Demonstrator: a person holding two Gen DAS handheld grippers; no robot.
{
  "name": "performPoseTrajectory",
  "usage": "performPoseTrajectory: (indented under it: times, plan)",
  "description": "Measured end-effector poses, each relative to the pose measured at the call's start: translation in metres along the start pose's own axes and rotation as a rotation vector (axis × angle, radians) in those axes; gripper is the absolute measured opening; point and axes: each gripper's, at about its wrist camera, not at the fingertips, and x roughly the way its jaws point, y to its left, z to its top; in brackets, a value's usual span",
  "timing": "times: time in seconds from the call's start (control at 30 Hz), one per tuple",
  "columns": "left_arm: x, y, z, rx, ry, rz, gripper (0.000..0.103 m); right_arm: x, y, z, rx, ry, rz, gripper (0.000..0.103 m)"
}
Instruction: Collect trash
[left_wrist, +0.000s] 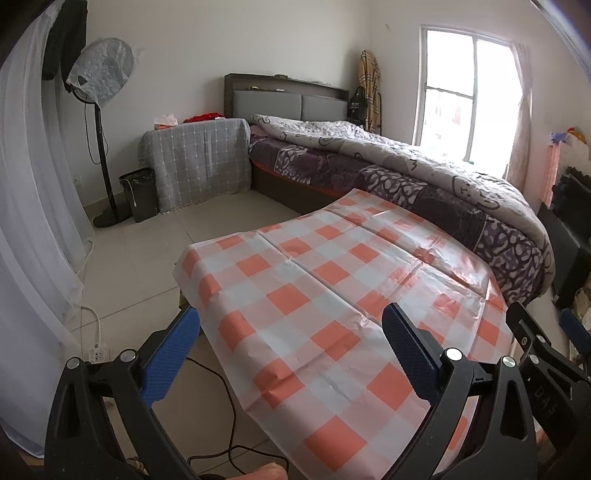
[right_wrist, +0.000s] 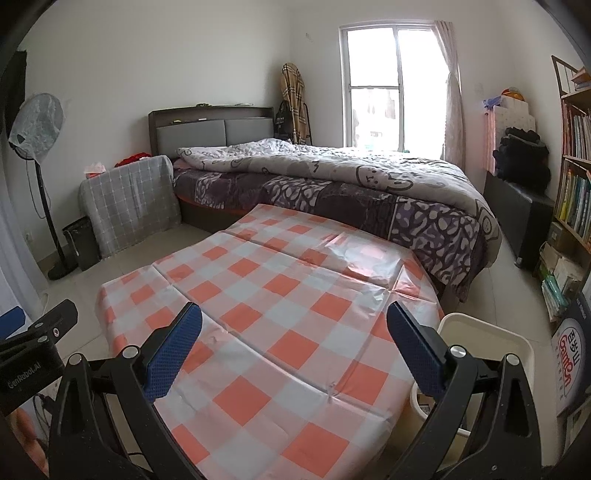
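Here both grippers hover above a tabletop (left_wrist: 332, 295) draped in an orange-and-white checked plastic cloth, and no trash shows anywhere on its creased surface. The left gripper (left_wrist: 291, 343) has its blue-padded fingers (left_wrist: 171, 358) spread wide with nothing between them, its left finger hanging past the tabletop's edge at 9 o'clock, over the tiled floor (left_wrist: 147, 258) where a black cable and a white power strip (left_wrist: 96, 350) lie. The right gripper (right_wrist: 295, 343) likewise holds its fingers (right_wrist: 173, 354) wide apart and empty above the near half of the cloth. In the right wrist view a cream plastic bin (right_wrist: 491, 332) stands on the floor just beside the tabletop's edge at 3 o'clock, partly hidden behind the right finger; what it contains cannot be made out. At 12 o'clock beyond the tabletop lies a bed (right_wrist: 332, 184) with a rumpled grey quilt over a purple patterned sheet and a grey padded headboard. At about 10 o'clock a small stand covered in a grey grid cloth (left_wrist: 195, 162) sits beside the bed, with a dark wastebasket (left_wrist: 138, 194) next to it and a standing fan (left_wrist: 101, 74) wrapped in clear plastic near the wall. A bright window (right_wrist: 388, 85) fills 1 o'clock, and a bookshelf (right_wrist: 572, 166) stands at 3 o'clock.
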Motion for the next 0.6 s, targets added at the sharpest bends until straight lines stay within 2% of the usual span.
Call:
performPoseTrajectory:
  times: [0.6]
  plan:
    - [0.0014,0.0002,-0.0032,-0.003,0.006,0.001,0.096,0.0023,0.0006,-0.0004,0.01,0.011,0.0,0.096]
